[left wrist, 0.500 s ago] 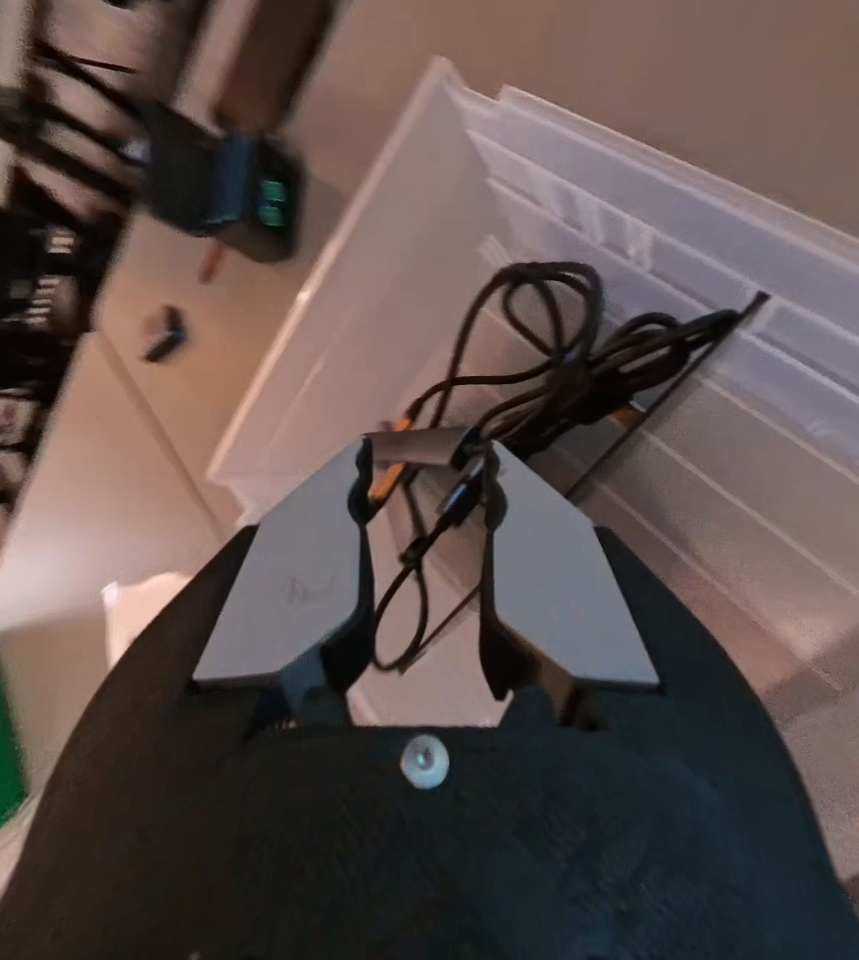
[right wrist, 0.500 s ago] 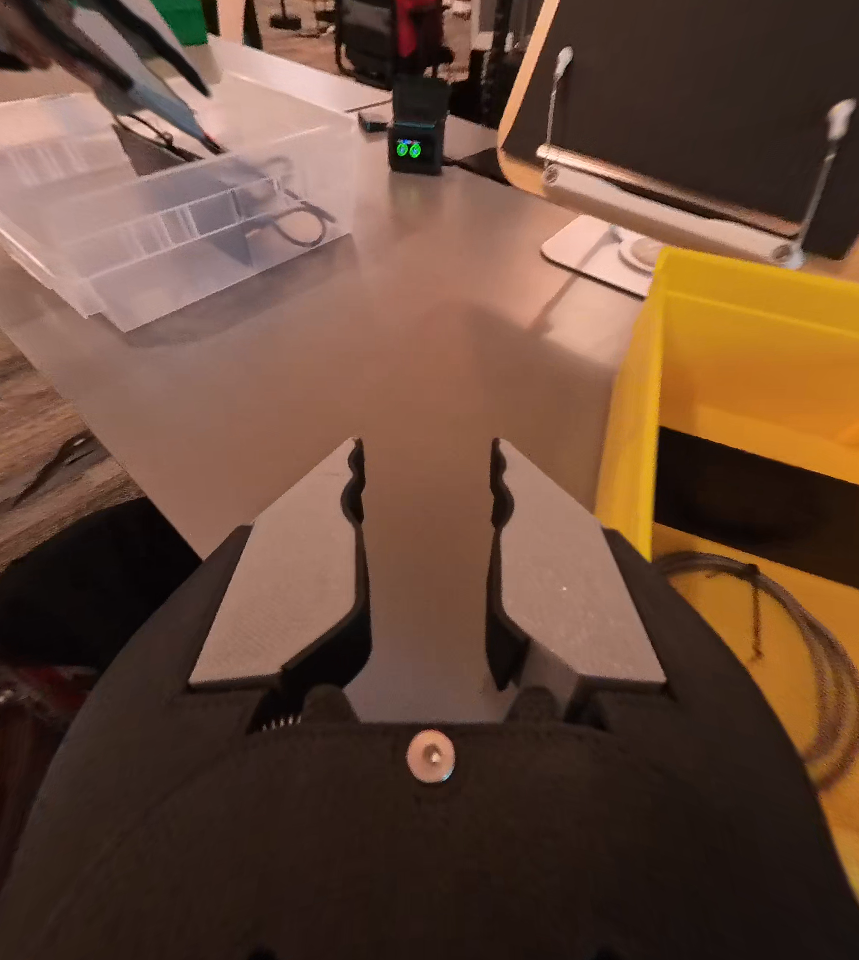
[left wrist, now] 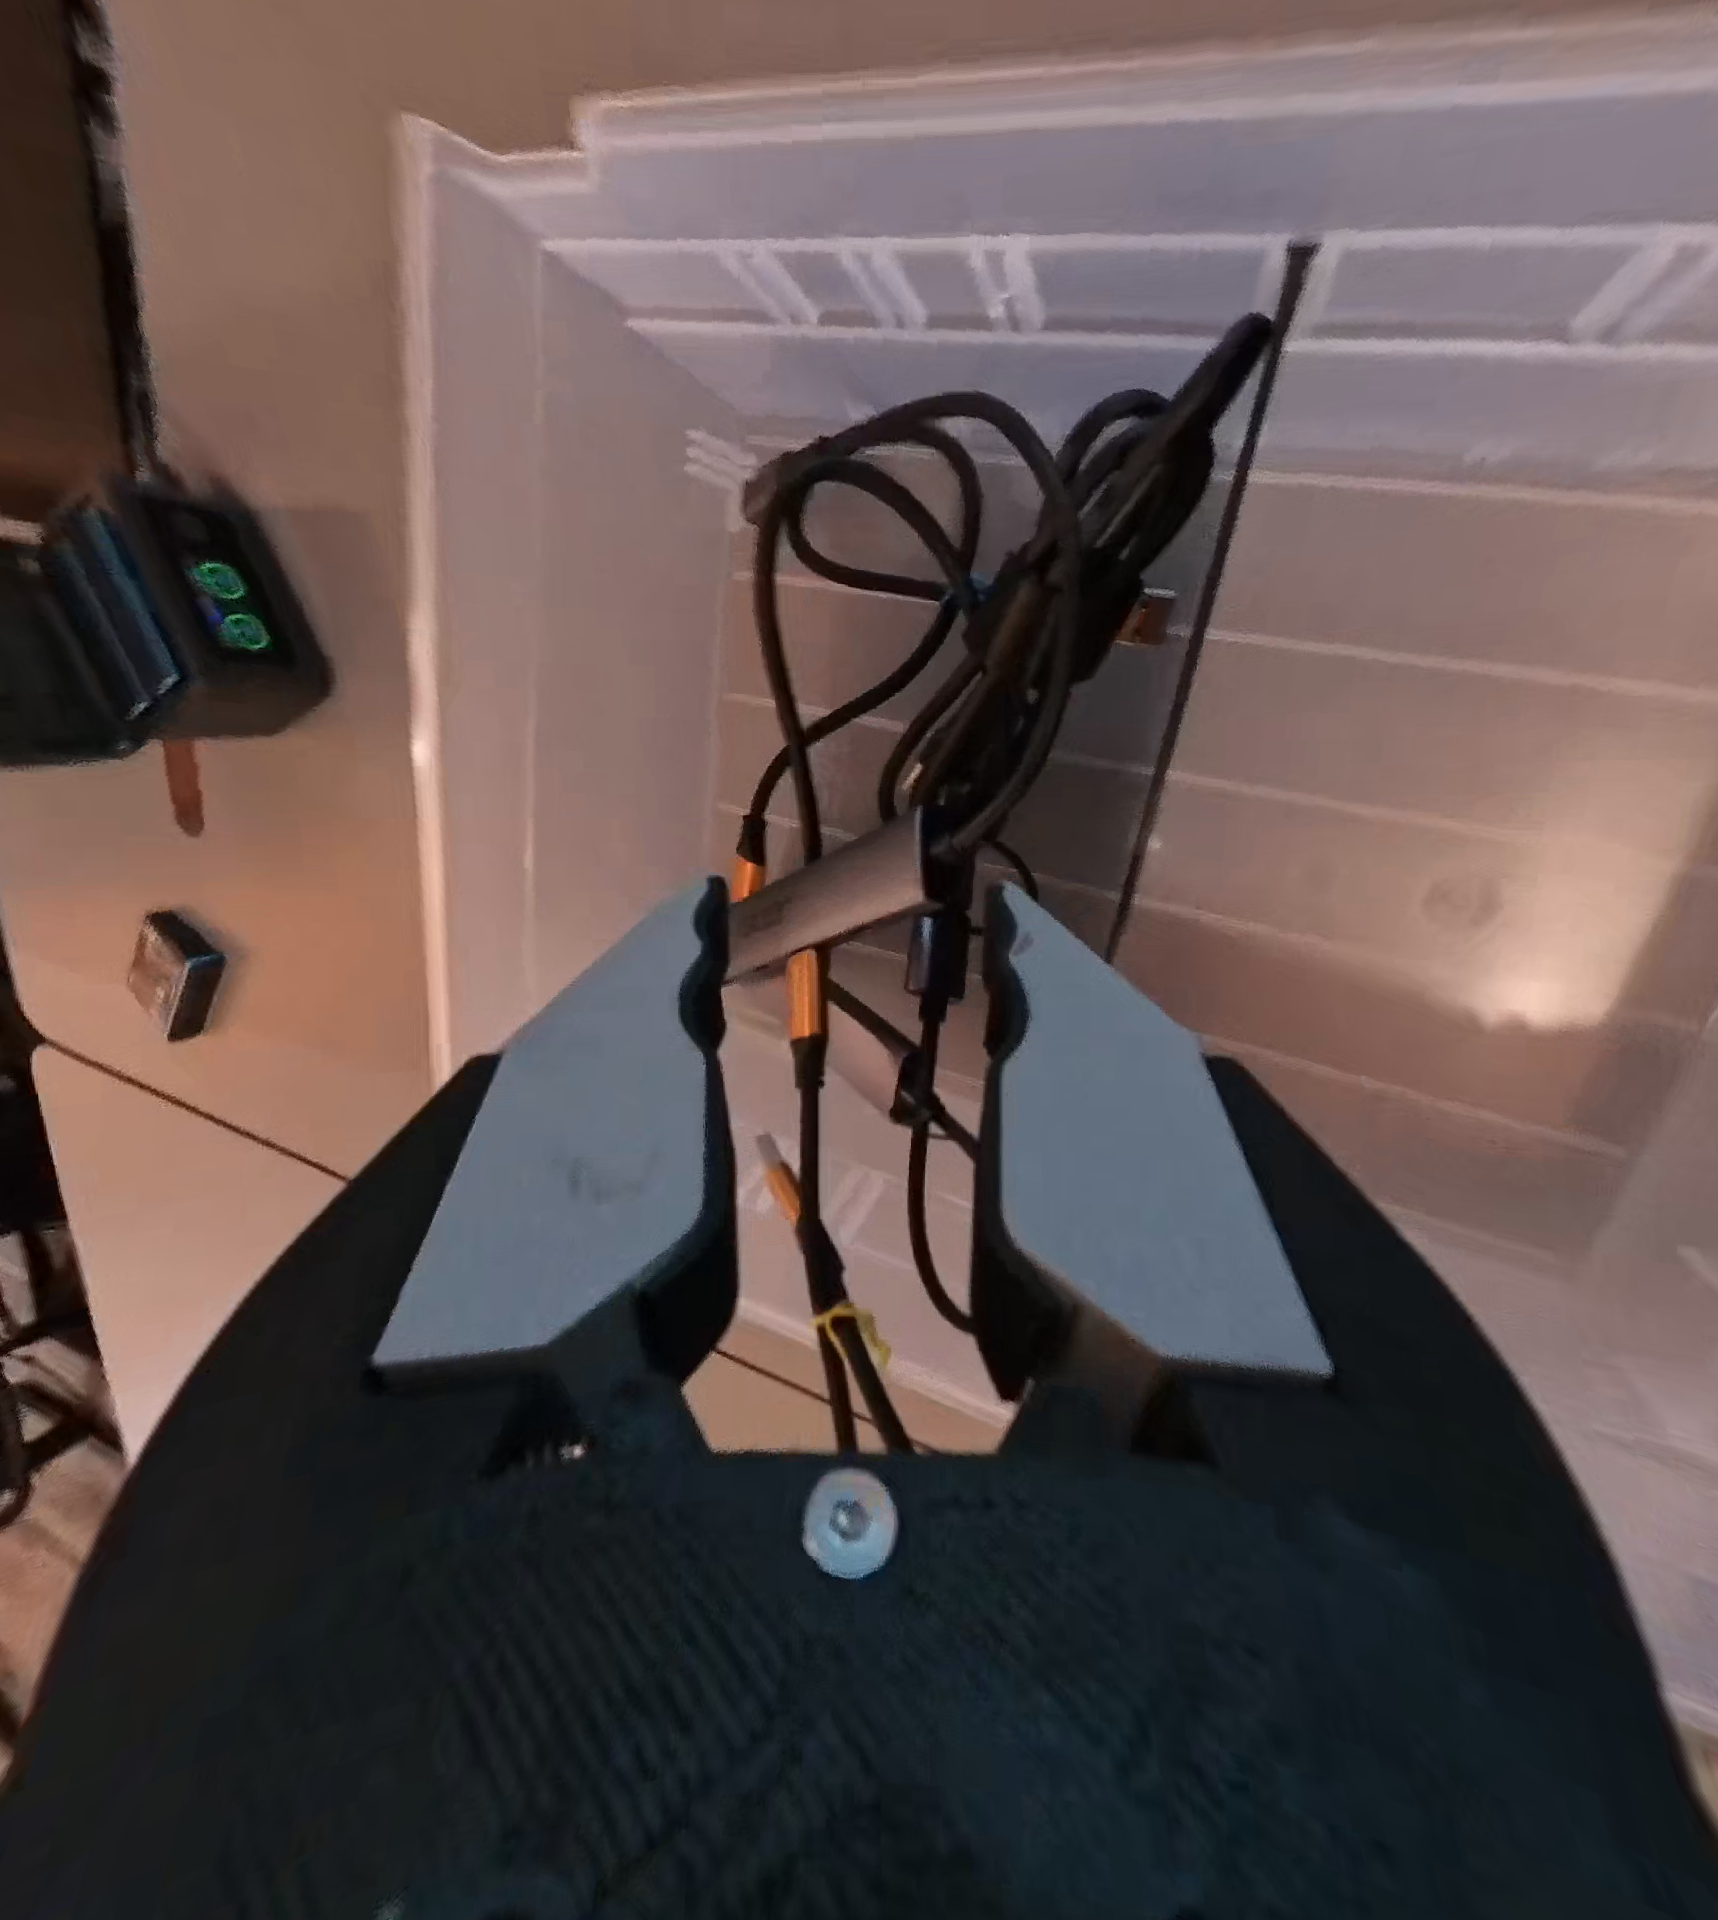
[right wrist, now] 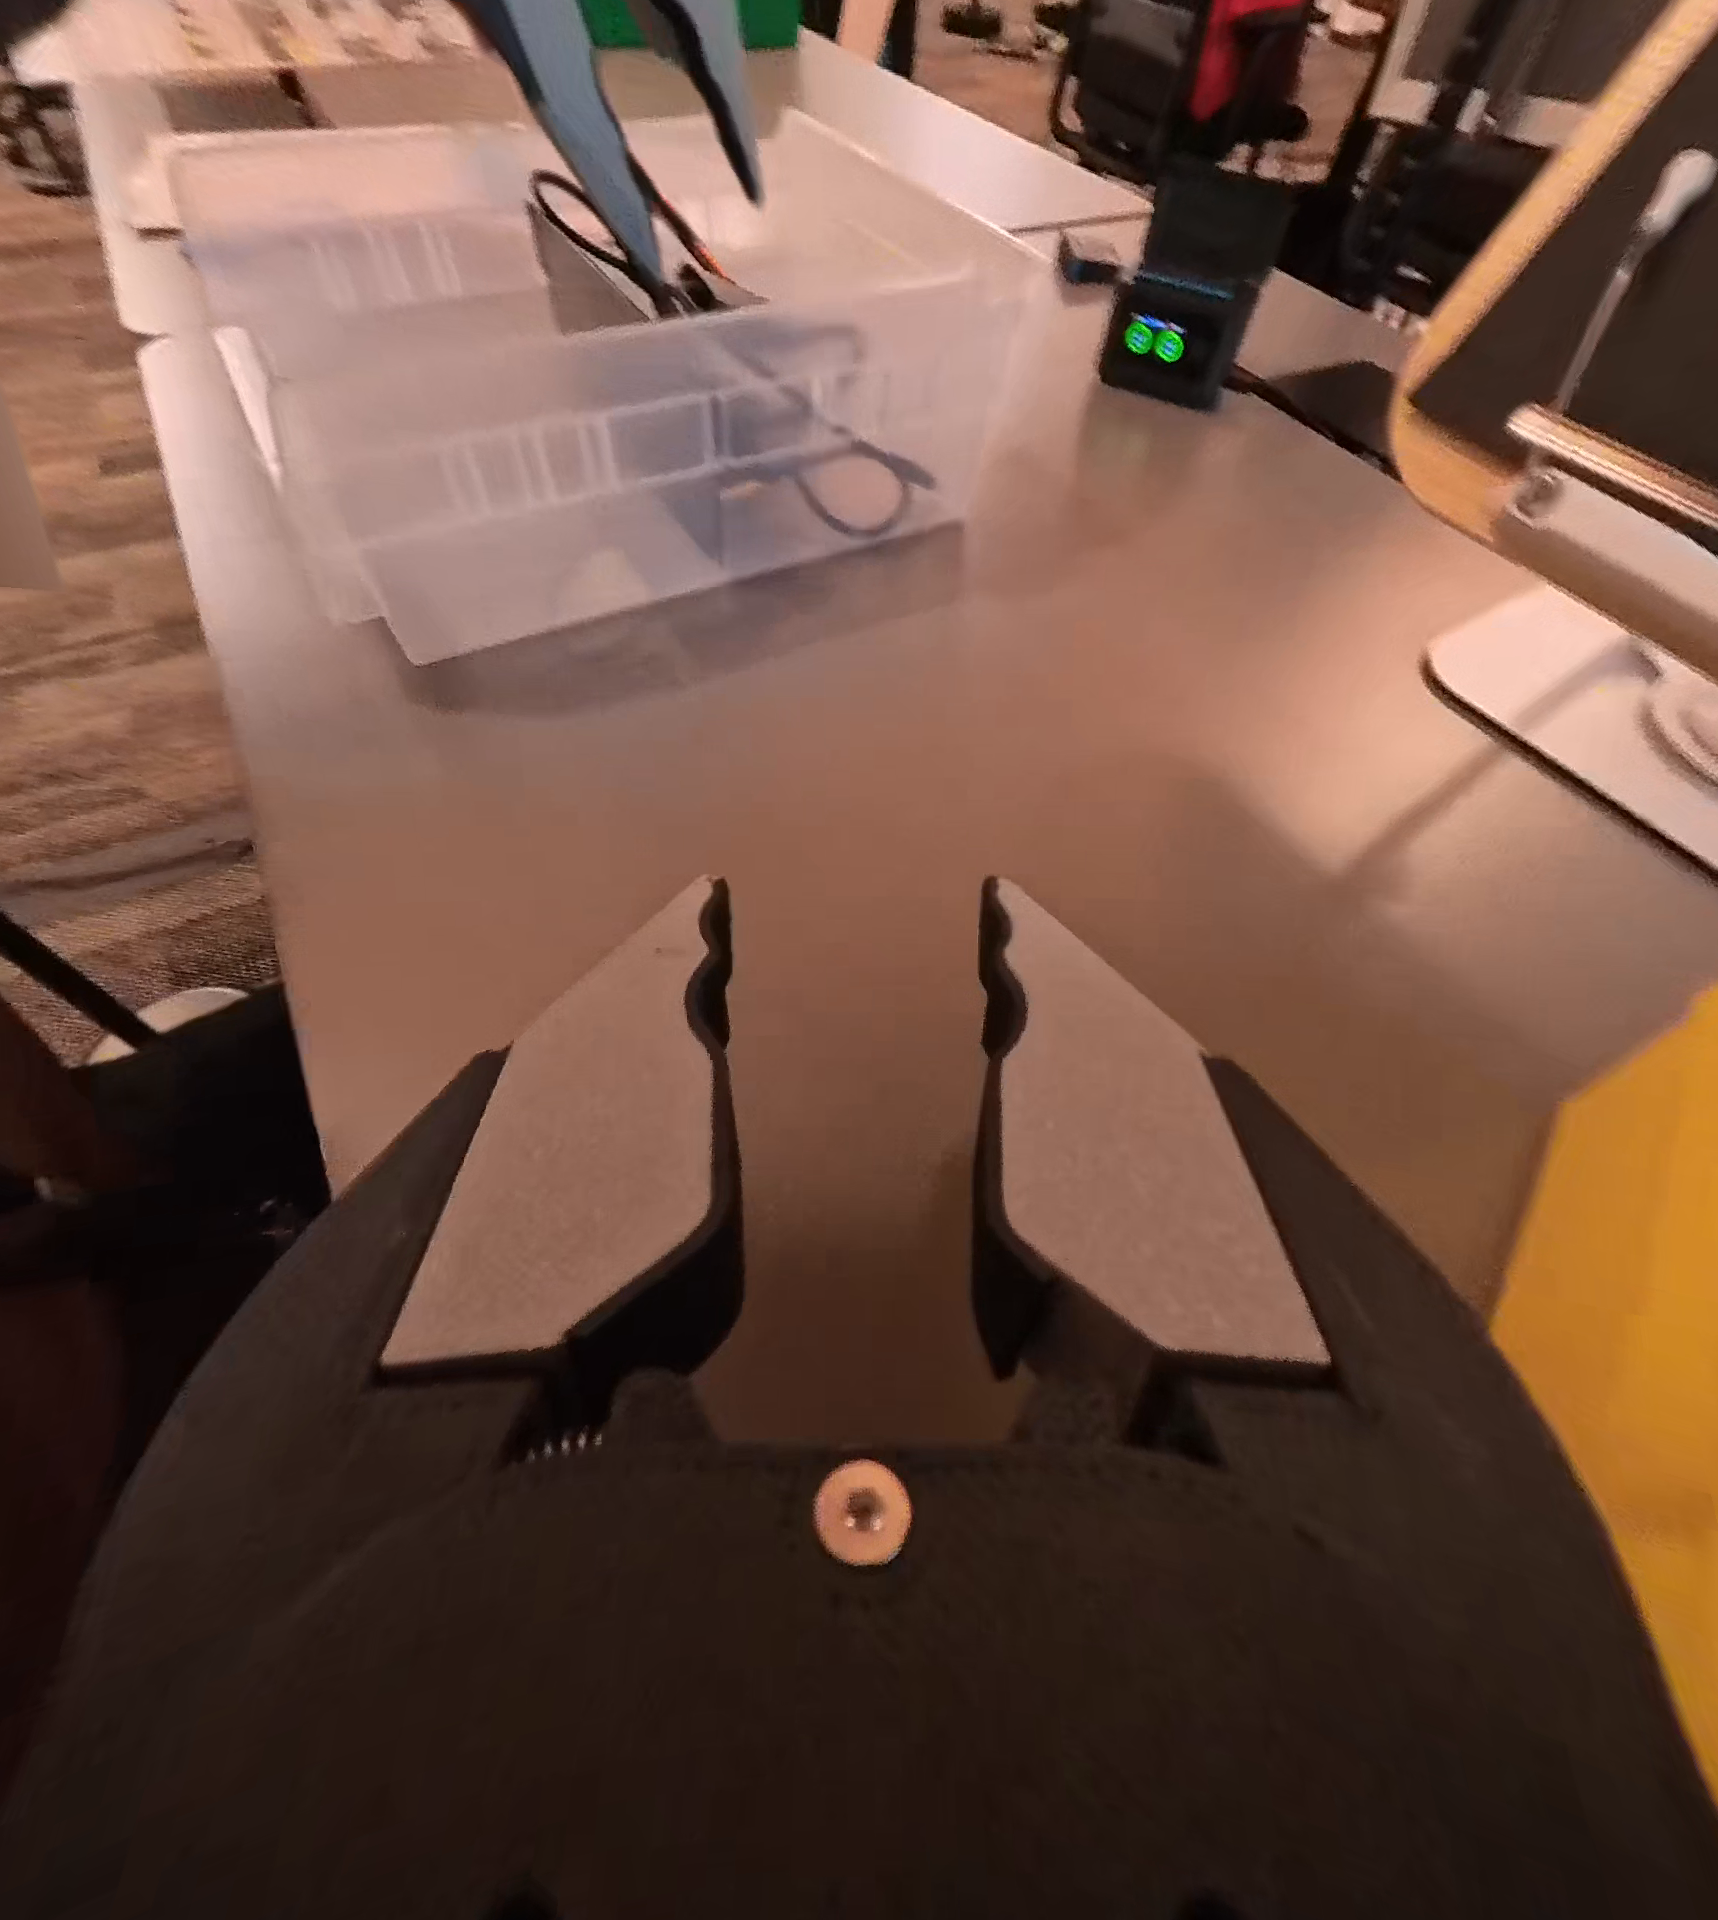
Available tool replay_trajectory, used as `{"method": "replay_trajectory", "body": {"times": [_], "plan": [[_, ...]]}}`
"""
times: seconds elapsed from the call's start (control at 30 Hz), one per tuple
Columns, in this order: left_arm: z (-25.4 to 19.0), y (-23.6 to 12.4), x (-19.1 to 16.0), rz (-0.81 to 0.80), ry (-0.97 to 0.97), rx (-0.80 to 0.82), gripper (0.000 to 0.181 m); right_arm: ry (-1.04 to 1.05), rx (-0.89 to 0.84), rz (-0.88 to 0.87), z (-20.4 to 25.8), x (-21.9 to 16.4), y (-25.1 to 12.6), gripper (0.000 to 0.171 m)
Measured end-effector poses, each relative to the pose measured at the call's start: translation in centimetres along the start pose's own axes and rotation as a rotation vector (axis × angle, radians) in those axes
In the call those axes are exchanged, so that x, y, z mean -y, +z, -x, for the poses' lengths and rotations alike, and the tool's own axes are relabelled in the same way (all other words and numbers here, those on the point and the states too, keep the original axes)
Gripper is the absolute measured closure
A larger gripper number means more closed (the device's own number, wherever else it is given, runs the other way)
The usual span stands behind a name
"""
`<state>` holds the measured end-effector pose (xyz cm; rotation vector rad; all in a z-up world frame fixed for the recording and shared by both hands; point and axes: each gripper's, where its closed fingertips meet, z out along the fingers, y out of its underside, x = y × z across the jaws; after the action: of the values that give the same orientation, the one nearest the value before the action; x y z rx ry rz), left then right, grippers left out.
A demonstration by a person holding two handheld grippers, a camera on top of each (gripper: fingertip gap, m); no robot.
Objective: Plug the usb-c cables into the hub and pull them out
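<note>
Two grippers parted, nothing gripped yet.
The hub [left wrist: 824, 904] lies tangled in black cables [left wrist: 948, 582] inside the clear bin [left wrist: 481, 520]; left gripper [left wrist: 850, 935] fingers are spread around it, likely for pickup; right gripper [right wrist: 853, 935] is kept wide over the tabletop [right wrist: 1094, 748].

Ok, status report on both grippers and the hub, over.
Left gripper open, over the clear bin, hub between its fingertips, ungripped. Right gripper open, empty, above the table. Tangled black cables crowd the hub.
</note>
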<state>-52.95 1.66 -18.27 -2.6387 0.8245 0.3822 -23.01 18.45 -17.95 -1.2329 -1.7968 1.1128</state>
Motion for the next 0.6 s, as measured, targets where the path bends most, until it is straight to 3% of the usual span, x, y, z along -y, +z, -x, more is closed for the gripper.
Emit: {"method": "replay_trajectory", "body": {"times": [0.1, 0.17, 0.23, 0.4, 0.47, 0.6], "plan": [[-0.3, 2.9, -0.8, 0.102, 0.132, -0.016, 0.143, -0.043, 0.02, -0.008, 0.6, 0.6, 1.8, 0.126], [-0.4, 4.0, -0.3, 0.081, 0.193, -0.032, 0.162, -0.047, 0.023, 0.013, 0.6, 0.5, 2.7, 0.126], [0.8, 3.3, 0.6, 0.021, 0.18, 0.024, 0.169, -0.034, 0.03, 0.021, 0.6, 0.4, 3.1, 0.127], [7.0, -5.9, 3.1, -0.198, 0.09, 0.436, 0.172, -0.003, 0.037, 0.0, 0.8, 0.6, 2.7, 0.129], [9.5, -11.2, 3.9, -0.227, 0.109, 0.71, 0.174, 0.003, 0.037, -0.013, 1.0, 0.8, 2.3, 0.129], [9.8, -19.8, 7.4, -0.258, 0.189, 1.039, 0.174, 0.013, 0.047, -0.058, 1.8, 1.7, 1.3, 0.129]]}}
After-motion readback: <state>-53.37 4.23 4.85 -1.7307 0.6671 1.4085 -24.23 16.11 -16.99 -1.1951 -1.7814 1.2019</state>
